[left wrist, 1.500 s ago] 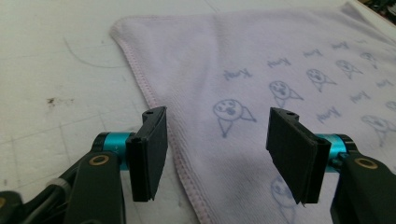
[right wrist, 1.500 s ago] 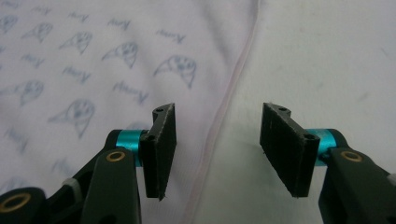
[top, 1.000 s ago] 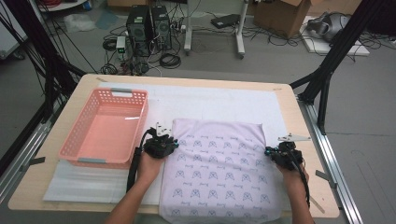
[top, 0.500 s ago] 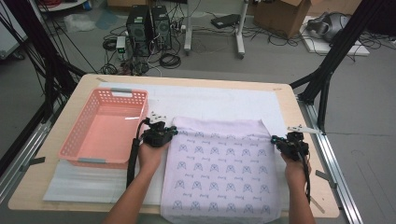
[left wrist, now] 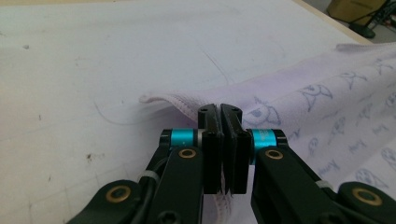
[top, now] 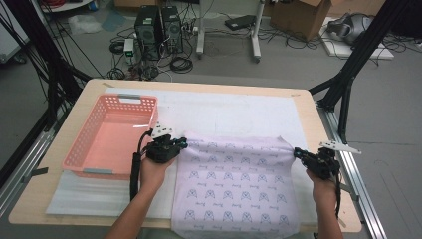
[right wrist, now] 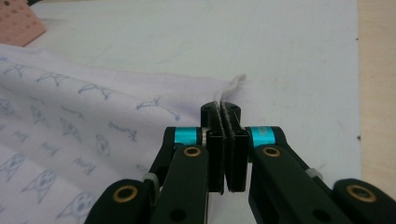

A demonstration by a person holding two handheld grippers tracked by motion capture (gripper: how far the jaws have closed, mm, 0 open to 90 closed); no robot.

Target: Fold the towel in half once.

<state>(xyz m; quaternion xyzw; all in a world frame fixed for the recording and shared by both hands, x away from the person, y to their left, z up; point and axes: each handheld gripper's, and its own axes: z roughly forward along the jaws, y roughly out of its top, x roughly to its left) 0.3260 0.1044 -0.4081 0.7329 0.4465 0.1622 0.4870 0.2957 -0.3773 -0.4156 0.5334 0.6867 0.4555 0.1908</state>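
A pale lilac towel [top: 234,184] printed with small blue figures hangs from both grippers, stretched flat between them over the white mat [top: 239,112]; its lower edge drapes over the table's near edge. My left gripper [top: 182,144] is shut on the towel's far left corner, and the hem [left wrist: 187,106] is pinched between the jaws [left wrist: 220,112]. My right gripper [top: 297,153] is shut on the far right corner, where a white hem tip [right wrist: 233,86] pokes out above the jaws [right wrist: 221,112]. Both corners are lifted off the mat.
A pink plastic basket [top: 79,152] stands empty on the left of the table, close to my left hand. A foam sheet [top: 99,194] lies under it. Black frame legs and computer cases stand on the floor beyond the wooden table [top: 311,117].
Both grippers rose and moved apart with the towel's corners. The towel, earlier a folded square lying on the mat, now spreads wide and taut between them.
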